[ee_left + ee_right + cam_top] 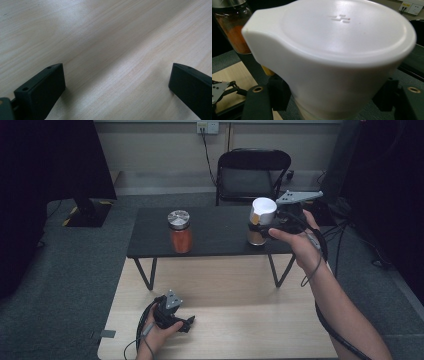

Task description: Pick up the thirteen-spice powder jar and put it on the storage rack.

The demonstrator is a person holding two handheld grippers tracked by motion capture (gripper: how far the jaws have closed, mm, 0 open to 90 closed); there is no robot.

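Dark low table (220, 232) beyond pale wooden tabletop (225, 320). White-lidded jar (262, 220), glossy tabbed cap, brownish contents, lifted near table's right end, clamped in right gripper (270, 231). Left gripper (187, 324) resting on wood, jaws apart, nothing between.

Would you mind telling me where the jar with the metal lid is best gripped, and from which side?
Probably around the glass body of the jar, just under its metal lid, coming in level from the near side. It stands upright near the front edge of the black table, and its round, straight wall suits two jaws.
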